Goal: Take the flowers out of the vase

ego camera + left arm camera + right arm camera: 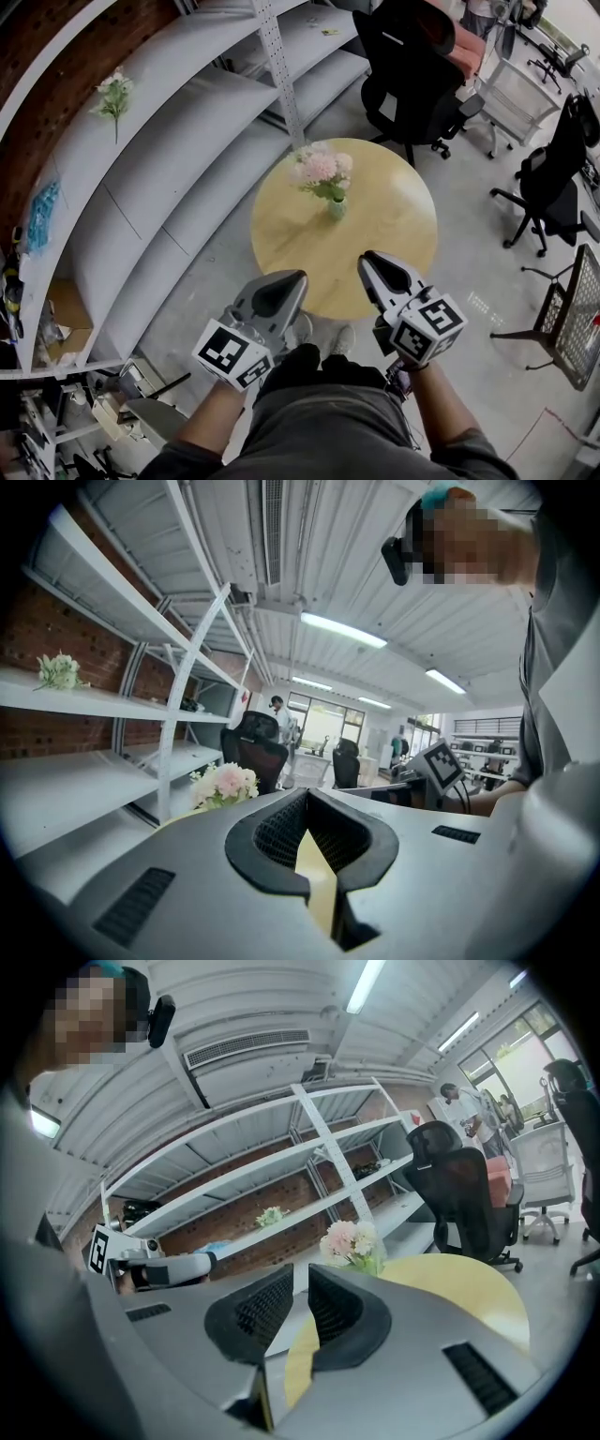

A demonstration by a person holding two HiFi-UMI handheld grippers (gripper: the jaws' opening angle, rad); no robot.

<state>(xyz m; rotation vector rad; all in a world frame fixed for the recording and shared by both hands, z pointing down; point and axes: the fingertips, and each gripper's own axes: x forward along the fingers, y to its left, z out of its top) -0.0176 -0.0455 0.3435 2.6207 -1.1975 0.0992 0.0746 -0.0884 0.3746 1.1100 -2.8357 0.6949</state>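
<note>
A small green vase [337, 208] holding pink and white flowers [319, 169] stands near the middle of a round yellow table [394, 234]. My left gripper [298, 278] and right gripper [367, 258] hover side by side over the table's near edge. Both point toward the vase and are well short of it. Each is shut with nothing between its pads. The left gripper view shows the flowers [225, 785] beyond the closed left gripper [306, 794]. In the right gripper view the flowers [349, 1241] rise just past the closed right gripper [302, 1274].
White metal shelves [169, 159] run along the left, with another flower bunch [114, 94] and a blue item [42, 216] on them. Behind the table is a black office chair [412, 66]. Another chair [553, 178] and a wire rack [572, 319] are at the right.
</note>
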